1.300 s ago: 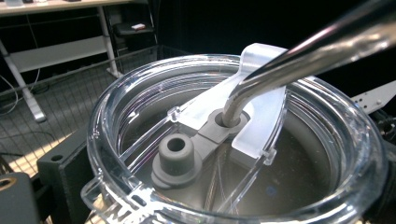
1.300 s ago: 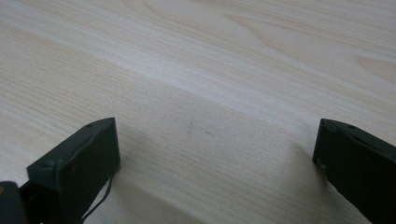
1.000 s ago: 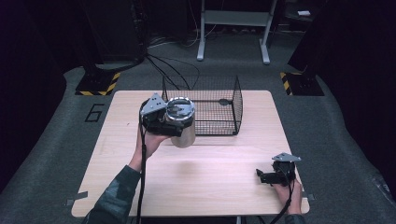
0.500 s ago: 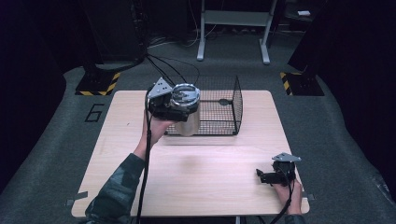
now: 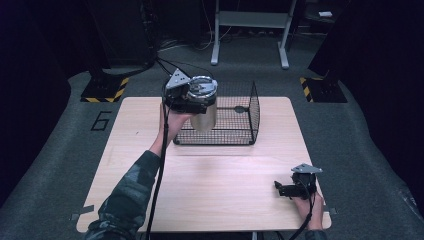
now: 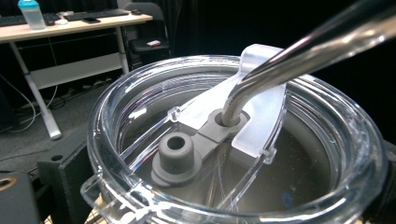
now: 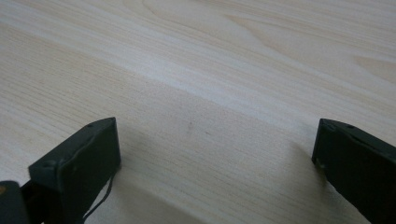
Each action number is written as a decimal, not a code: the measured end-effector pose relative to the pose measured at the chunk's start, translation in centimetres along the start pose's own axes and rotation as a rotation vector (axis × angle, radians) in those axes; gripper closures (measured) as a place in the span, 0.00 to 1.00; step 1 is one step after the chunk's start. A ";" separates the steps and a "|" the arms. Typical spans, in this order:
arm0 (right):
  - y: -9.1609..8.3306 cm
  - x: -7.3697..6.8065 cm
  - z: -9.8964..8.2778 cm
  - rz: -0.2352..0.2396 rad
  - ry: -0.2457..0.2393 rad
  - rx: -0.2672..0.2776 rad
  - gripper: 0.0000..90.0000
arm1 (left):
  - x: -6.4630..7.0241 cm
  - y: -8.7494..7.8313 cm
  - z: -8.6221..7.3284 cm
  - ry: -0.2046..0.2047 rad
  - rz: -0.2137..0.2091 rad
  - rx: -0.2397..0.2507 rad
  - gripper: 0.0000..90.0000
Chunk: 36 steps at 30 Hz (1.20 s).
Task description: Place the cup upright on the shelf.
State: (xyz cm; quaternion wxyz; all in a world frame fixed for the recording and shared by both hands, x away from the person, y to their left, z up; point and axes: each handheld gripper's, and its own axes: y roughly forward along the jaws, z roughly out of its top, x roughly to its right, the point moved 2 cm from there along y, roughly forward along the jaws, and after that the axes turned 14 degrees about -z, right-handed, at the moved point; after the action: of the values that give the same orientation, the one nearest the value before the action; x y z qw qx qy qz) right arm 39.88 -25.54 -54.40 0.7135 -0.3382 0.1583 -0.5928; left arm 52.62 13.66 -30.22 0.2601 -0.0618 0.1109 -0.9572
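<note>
A steel tumbler (image 5: 205, 119) with a clear lid (image 5: 202, 85) hangs in the air over the near left corner of the black wire basket (image 5: 235, 125). My left gripper (image 5: 193, 99) is shut on its upper part. Up close in the left gripper view, the clear lid (image 6: 233, 140) has a grey stopper (image 6: 176, 151) and a bent metal straw (image 6: 299, 46) through it. My right gripper (image 5: 281, 189) lies on the wooden table (image 5: 210, 185) near the front right corner. Its black fingers (image 7: 79, 158) stand wide apart over bare wood (image 7: 210, 70), holding nothing.
The basket stands at the back middle of the table, open at the top, with a small dark thing (image 5: 240, 108) inside it. A desk frame (image 5: 250, 30) and striped floor plates (image 5: 105, 90) lie beyond the table. A "6" (image 5: 101, 120) is marked on the floor at left.
My left gripper has carried the tumbler away from the person and to the right, up over the basket's left side. The right gripper has stayed put.
</note>
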 end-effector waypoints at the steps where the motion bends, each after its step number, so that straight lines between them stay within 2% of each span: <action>1: 0.0 0.0 0.0 0.000 0.001 0.000 0.01 | -0.2 0.3 0.0 0.004 0.006 -0.002 0.04; 7: 0.0 0.0 0.0 0.000 0.001 0.000 0.01 | -0.9 1.9 -0.2 -0.005 0.029 -0.006 0.04; 8: 0.0 -0.1 0.0 0.004 0.022 -0.001 0.01 | -1.1 2.5 -0.3 -0.008 0.041 -0.013 0.04; 12: -0.1 -0.1 0.0 0.007 0.020 -0.004 0.01 | -1.6 3.5 -0.4 -0.002 0.063 -0.015 0.04; 14: -0.1 -0.1 0.0 0.008 0.019 -0.004 0.01 | -1.8 3.9 -0.5 -0.008 0.074 -0.011 0.04; 15: -0.1 -0.1 0.0 0.008 0.019 -0.004 0.01 | -2.2 4.4 -0.6 -0.024 0.089 -0.001 0.04; 27: 0.0 -0.1 0.1 0.008 0.015 -0.001 0.01 | -4.2 6.6 -2.4 -0.060 0.147 -0.023 0.04; 34: 0.0 -0.1 0.1 0.008 0.015 -0.001 0.01 | -4.8 7.3 -2.7 -0.063 0.176 -0.013 0.04; 36: 0.0 -0.1 0.1 0.008 0.016 -0.001 0.01 | -5.0 7.7 -3.1 -0.077 0.183 -0.012 0.04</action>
State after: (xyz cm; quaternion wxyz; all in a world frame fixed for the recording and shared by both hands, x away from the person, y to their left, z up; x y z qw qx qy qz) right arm 39.86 -25.46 -54.34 0.7144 -0.3333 0.1656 -0.5925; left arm 60.13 10.31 -35.40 0.3502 -0.0895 0.1118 -0.9256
